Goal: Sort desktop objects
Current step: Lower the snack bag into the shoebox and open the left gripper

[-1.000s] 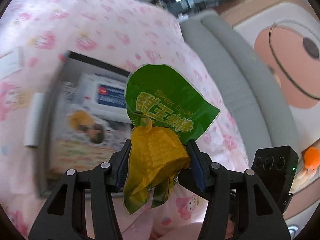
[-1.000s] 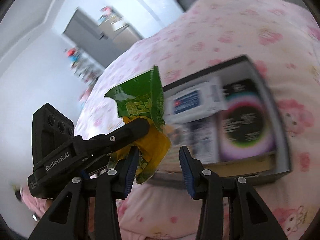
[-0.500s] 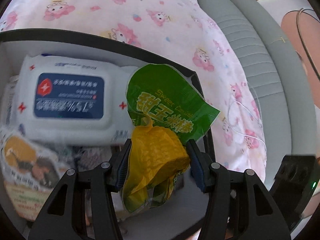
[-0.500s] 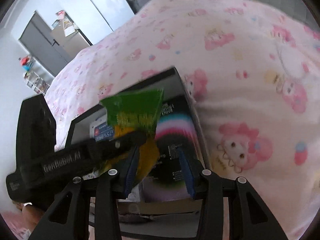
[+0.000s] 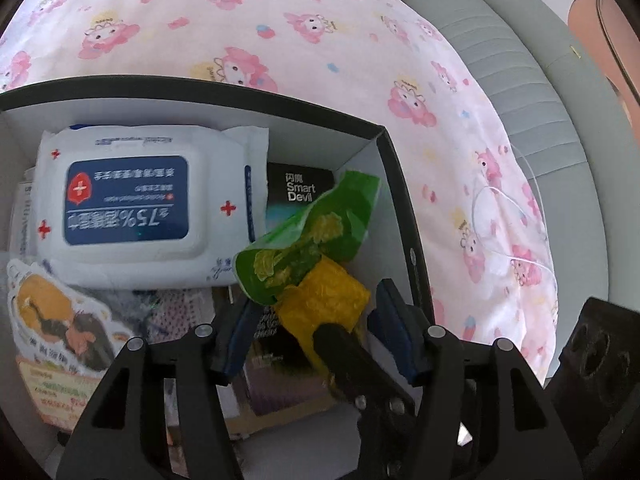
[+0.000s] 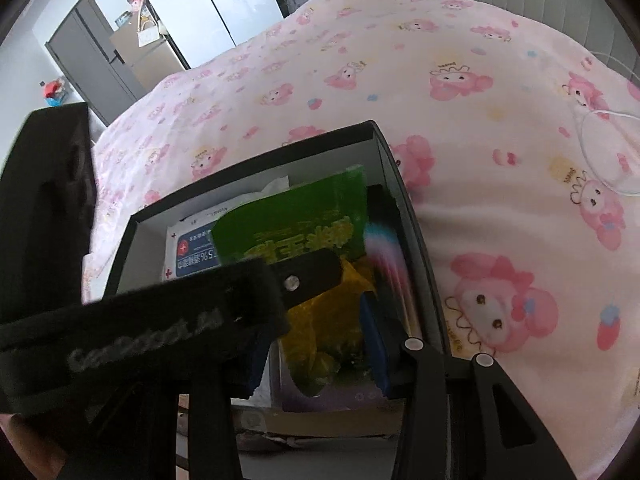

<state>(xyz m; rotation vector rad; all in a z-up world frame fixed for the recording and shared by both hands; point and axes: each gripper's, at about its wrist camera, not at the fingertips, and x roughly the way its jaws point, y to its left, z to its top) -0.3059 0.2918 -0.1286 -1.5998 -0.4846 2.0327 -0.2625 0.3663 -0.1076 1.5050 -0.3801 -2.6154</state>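
Note:
A green and yellow snack bag [image 5: 320, 232] lies tilted inside the black, white-lined box [image 5: 396, 184], at its right end, over a black "Smart Devil" carton [image 5: 300, 188]. My left gripper [image 5: 312, 316] straddles the bag's yellow end. Its jaws are opening, and a gap shows beside each pad. One black finger [image 5: 352, 356] of the right gripper reaches in between them, onto the yellow part. In the right wrist view the bag [image 6: 296, 224] shows beyond my right gripper [image 6: 316, 340], whose pads stand apart. The left gripper's body [image 6: 180, 312] crosses in front and hides the left pad's contact.
The box [image 6: 256, 160] also holds a white wipes pack [image 5: 128, 200] with a blue label and a snack packet [image 5: 60, 320] at the lower left. It sits on a pink cartoon bedcover [image 5: 280, 20]. A thin white cable [image 5: 504, 200] lies to the right, near a grey padded edge [image 5: 520, 60].
Both grippers came down over the box. The left jaws have parted, and the bag has tipped forward off the pads into the box. The right gripper's finger now sits between the left jaws.

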